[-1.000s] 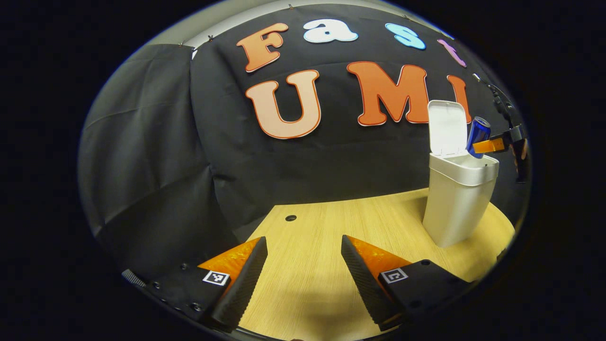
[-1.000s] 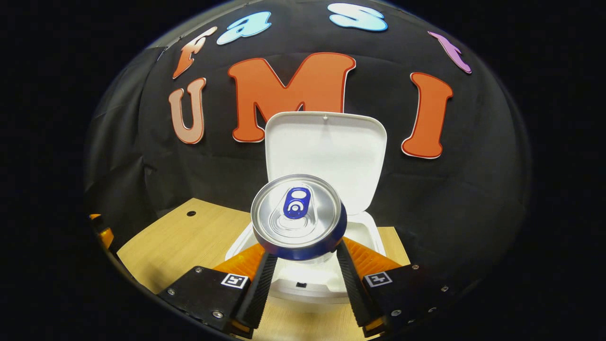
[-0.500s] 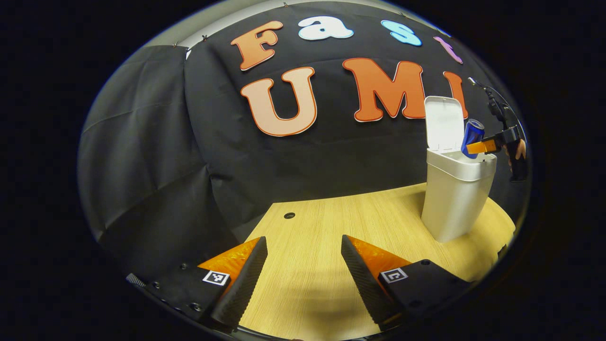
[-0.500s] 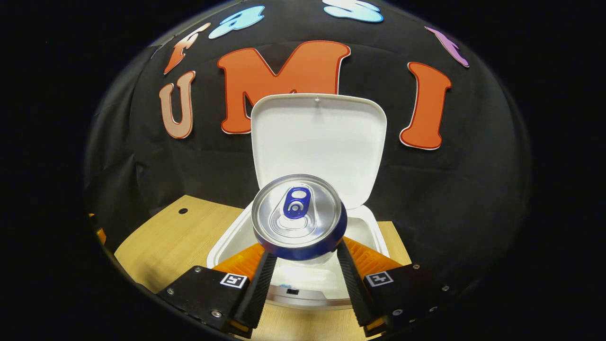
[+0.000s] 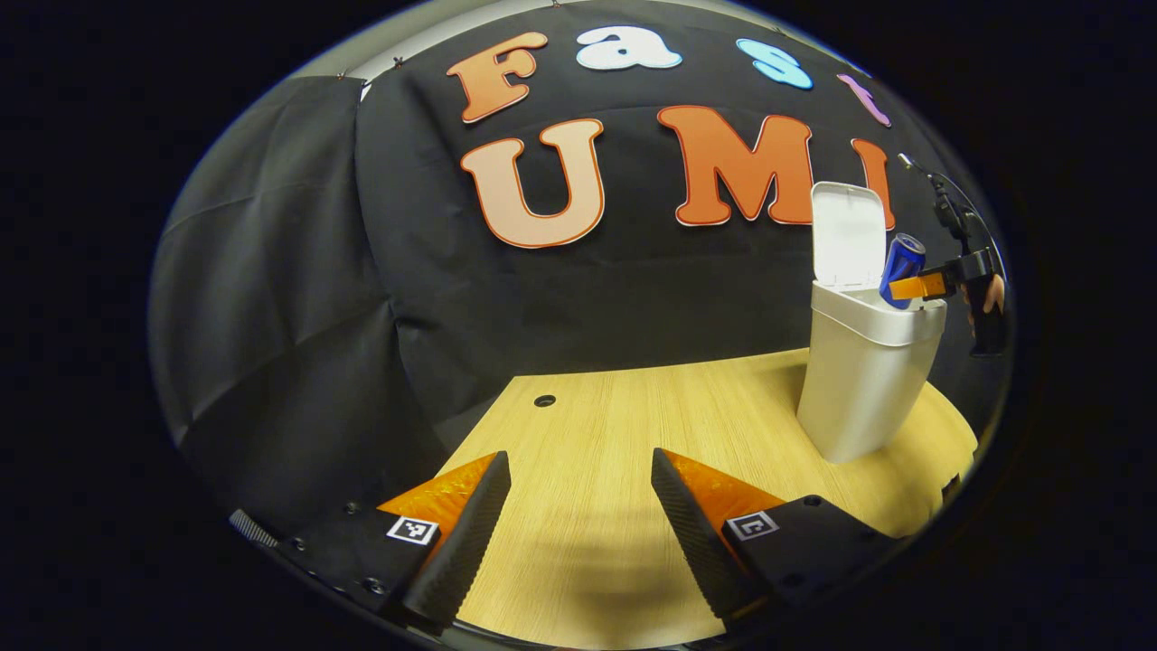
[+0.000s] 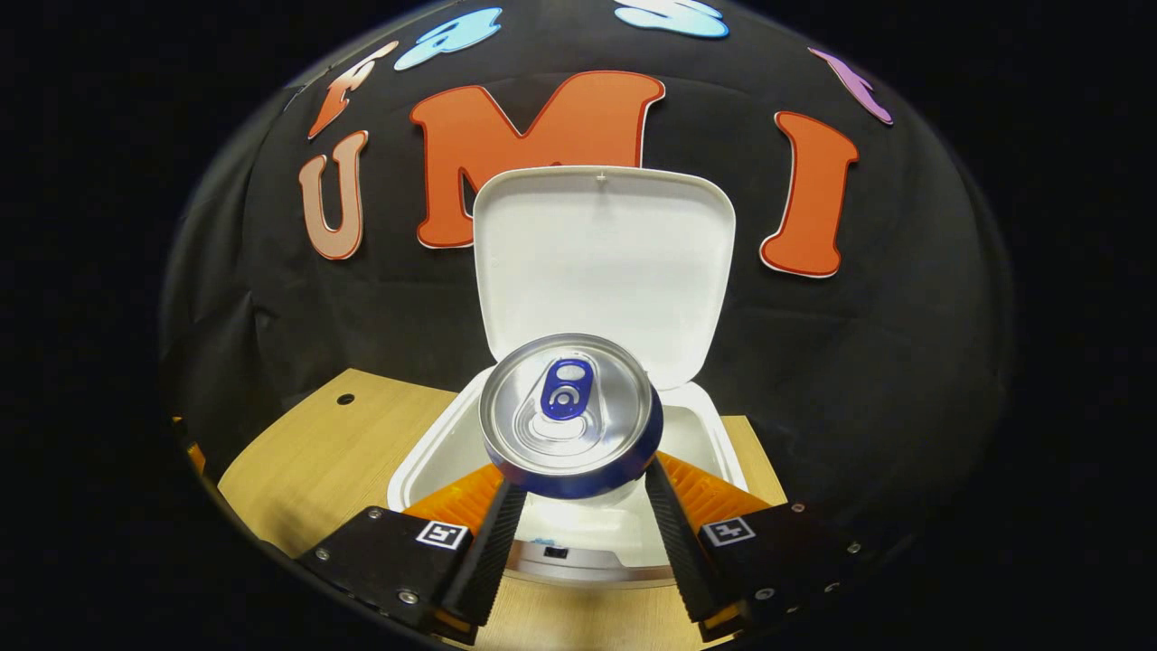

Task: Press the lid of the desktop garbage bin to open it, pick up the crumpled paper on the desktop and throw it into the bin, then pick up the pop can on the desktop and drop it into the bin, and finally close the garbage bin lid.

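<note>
Silver aluminium fills the near centre of the right gripper view: I am looking down on the top of the pop can (image 6: 569, 411), its blue pull tab facing the camera. My right gripper (image 6: 571, 542) is pinching the can's blue body from both sides, one finger against each flank. Directly beyond and below the can, the white desktop garbage bin (image 6: 714, 452) is sitting with its mouth uncovered, and the can is hanging over that opening. Farther back, the bin's lid (image 6: 601, 271) is standing upright on its hinge against the black cloth wall.

Closest in the left gripper view, my left gripper (image 5: 578, 533) is hovering with its fingers spread wide and nothing between them, above bare wooden desktop (image 5: 615, 425). A small round hole (image 5: 544, 400) is showing in the wood farther out. At the far right, the bin is standing on the desk, well apart from this gripper, with the can tilted just above its rim.

I am judging the task as well along. The lid is already open. I am seeing no crumpled paper on the visible desktop, so it is probably in the bin, though I cannot see inside. Releasing the can and closing the lid are what is left.
</note>
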Motion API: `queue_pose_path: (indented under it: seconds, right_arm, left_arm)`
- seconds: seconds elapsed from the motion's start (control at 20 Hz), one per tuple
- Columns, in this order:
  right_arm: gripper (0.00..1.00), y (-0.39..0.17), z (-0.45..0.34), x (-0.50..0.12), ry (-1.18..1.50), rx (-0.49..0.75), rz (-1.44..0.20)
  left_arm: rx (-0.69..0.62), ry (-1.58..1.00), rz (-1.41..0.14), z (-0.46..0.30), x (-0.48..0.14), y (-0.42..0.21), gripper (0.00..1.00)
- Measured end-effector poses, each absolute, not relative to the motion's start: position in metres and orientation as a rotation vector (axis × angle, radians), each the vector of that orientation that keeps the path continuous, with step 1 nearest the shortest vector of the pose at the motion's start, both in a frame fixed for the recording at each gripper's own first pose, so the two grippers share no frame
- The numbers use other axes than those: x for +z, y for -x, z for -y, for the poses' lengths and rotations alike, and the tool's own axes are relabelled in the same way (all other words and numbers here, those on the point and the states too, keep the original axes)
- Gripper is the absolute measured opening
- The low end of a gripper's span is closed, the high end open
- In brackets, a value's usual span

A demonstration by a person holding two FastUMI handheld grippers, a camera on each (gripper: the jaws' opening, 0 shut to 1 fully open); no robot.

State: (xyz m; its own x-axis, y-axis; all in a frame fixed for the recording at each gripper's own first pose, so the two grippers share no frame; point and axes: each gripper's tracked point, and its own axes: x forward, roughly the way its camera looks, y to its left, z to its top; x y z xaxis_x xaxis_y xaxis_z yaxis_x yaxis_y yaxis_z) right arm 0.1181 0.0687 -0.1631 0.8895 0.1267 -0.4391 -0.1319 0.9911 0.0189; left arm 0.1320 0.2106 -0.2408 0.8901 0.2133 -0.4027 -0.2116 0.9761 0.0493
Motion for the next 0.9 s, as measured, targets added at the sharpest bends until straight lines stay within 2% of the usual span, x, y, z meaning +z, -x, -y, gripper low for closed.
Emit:
queue_pose_path:
  seconds: [0.35, 0.4, 0.45, 0.9]
  right_arm:
    - [0.80, -0.117, -0.069, -0.162, 0.003, 0.132, -0.457]
    - [0.75, -0.117, -0.069, -0.162, 0.004, 0.132, -0.458]
    - [0.80, -0.117, -0.070, -0.162, 0.006, 0.132, -0.458]
    - [0.82, -0.120, -0.070, -0.149, 0.028, 0.132, -0.432]
  left_arm:
    - [0.220, 0.030, -0.428, -0.208, -0.249, -0.131, 1.00]
    - [0.220, 0.033, -0.429, -0.209, -0.250, -0.131, 1.00]
    - [0.220, 0.037, -0.431, -0.208, -0.251, -0.131, 1.00]
    - [0.221, 0.052, -0.439, -0.208, -0.256, -0.129, 1.00]
